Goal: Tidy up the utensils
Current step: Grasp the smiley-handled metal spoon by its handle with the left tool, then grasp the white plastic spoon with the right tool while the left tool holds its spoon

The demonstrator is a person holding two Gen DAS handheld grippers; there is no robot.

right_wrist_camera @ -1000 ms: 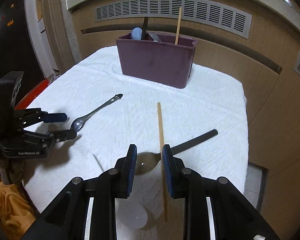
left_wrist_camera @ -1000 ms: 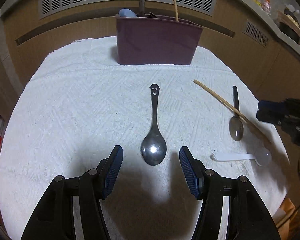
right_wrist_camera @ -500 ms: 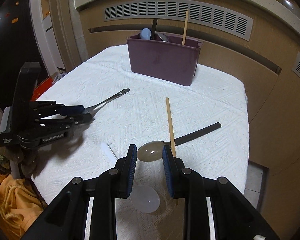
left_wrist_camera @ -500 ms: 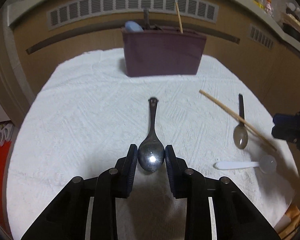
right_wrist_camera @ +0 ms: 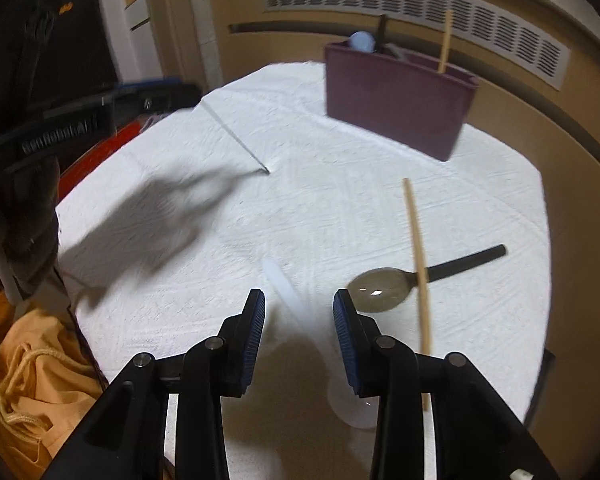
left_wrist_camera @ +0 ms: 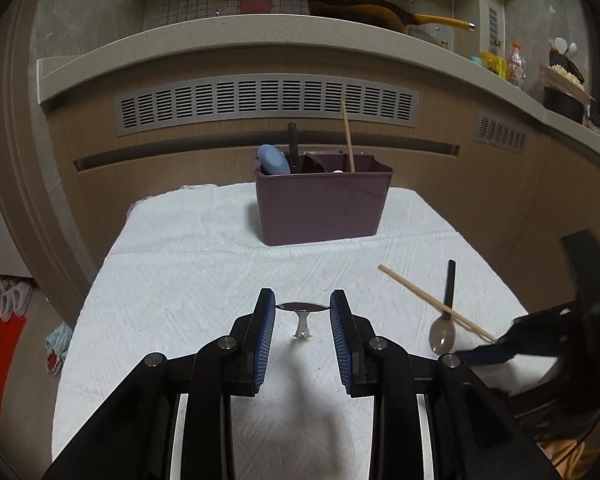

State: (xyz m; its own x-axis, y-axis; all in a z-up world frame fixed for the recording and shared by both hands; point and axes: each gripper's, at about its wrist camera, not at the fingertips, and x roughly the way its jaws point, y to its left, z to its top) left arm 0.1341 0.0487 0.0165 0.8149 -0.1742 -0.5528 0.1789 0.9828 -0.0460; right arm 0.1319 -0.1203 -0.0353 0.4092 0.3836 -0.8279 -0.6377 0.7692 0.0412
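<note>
The left gripper has its fingers clamped on the metal spoon, lifted above the white towel. The right gripper hovers with fingers apart over the white plastic spoon.

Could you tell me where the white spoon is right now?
In the right wrist view the white spoon lies on the towel between the right gripper fingers, left of the dark spoon.
</note>
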